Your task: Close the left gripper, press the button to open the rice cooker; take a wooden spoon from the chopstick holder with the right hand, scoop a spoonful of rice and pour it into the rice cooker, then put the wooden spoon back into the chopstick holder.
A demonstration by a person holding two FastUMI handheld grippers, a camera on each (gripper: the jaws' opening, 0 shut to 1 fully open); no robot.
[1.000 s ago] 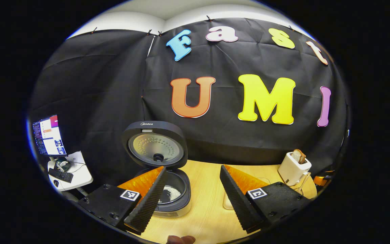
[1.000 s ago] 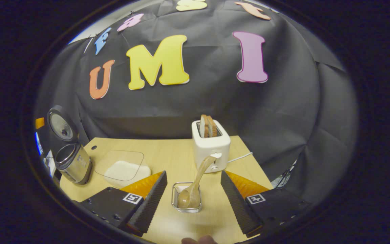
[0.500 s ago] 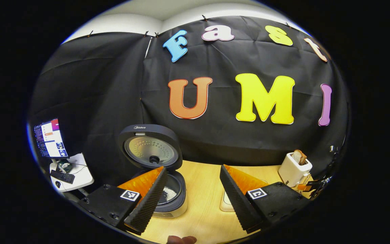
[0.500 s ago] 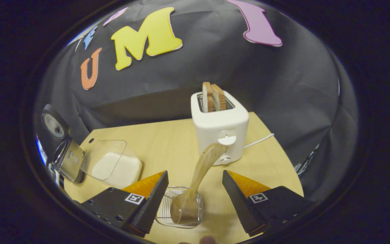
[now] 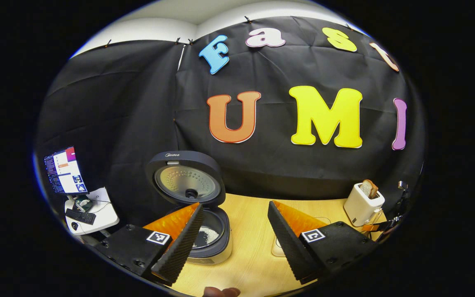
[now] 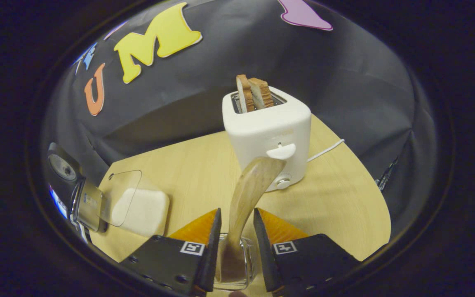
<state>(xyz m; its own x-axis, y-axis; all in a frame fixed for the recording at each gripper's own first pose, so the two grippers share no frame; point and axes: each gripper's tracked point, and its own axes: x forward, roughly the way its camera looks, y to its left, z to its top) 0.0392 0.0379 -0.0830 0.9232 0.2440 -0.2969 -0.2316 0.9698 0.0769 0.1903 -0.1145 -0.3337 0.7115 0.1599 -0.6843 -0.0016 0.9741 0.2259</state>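
Left gripper view level toward rice cooker; right gripper view close, downward; shared toaster

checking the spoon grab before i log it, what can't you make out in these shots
- Right gripper view: whether the right gripper's fingers touch the wooden spoon; the gaps are too thin to tell.
- Right gripper view: the spoon's bowl, blurred inside the chopstick holder and cut off below.
- Left gripper view: a left gripper finger covers part of the rice cooker's pot.
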